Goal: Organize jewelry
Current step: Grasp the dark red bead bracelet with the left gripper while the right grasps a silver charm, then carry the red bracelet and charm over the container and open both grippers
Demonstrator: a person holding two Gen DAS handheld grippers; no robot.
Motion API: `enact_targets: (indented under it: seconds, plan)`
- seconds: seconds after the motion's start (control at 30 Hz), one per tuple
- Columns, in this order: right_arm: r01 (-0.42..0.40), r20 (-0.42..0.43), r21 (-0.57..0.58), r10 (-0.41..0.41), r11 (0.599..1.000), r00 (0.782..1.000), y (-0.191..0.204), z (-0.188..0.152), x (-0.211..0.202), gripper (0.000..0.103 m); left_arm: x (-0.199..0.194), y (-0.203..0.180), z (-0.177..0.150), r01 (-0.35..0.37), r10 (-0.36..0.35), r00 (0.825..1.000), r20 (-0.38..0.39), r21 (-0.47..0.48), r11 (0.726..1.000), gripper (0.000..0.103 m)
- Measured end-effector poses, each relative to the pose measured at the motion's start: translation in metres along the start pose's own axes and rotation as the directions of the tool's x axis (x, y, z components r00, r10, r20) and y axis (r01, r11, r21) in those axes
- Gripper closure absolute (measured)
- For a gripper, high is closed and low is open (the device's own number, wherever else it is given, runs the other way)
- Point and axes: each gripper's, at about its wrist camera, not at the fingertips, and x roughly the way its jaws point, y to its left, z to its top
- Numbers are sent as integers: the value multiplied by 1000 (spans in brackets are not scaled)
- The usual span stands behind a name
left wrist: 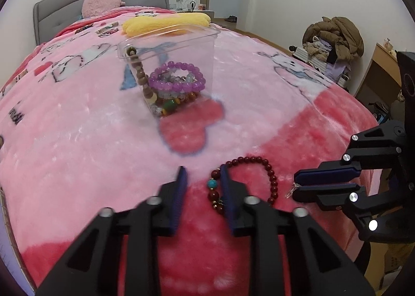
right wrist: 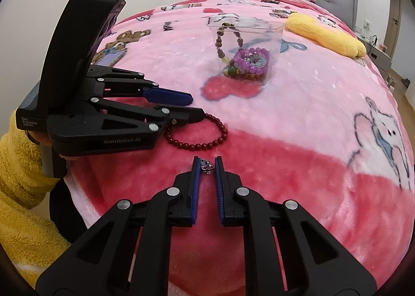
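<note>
A dark red bead bracelet with a turquoise bead lies on the pink blanket; it also shows in the right wrist view. My left gripper is open, its right finger resting inside the bracelet loop. My right gripper is shut on a small silver ring with a stone, held at its fingertips just above the blanket; it also shows in the left wrist view. A clear plastic box farther up the bed holds several bead bracelets, a purple one on top.
A yellow plush pillow lies behind the box and a pink plush sits by the grey headboard. The bed edge drops off to the right, with a chair piled with clothes beyond. A yellow sleeve is at the left.
</note>
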Motion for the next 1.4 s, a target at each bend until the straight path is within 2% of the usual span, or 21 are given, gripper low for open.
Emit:
enact_targets:
  seconds: [0.13,0.47,0.67,0.97,1.03,1.23,1.4]
  plan:
    - [-6,0,12,6,1000,1000,-2,-1,0,93,0,-4,-1,9,-9,1000,-3,17,1000,94]
    - [-1,7,11,1,1000,1000,-3,2,-4,95,-9,3,5,63,-63,998,8,-27,998,96]
    - [1,29,0,-1,1000,1000,-1,10,-10,96,-29,8,15,107,-103,992,66,-49,993,96]
    - [14,78,-20,-13,1000,997,-1,27,-23,95,-64,13,34,122,-111,979,173,-51,991,96]
    - [-8,68,-28,10,1000,998,1,22,-21,94,-67,13,35,124,-113,976,184,-51,991,96]
    - [12,12,-64,-11,998,1000,9,8,-9,94,-70,14,33,133,-122,974,190,-49,990,96]
    - [37,-1,-68,-37,997,999,8,7,-2,94,-69,14,32,133,-122,975,187,-48,990,96]
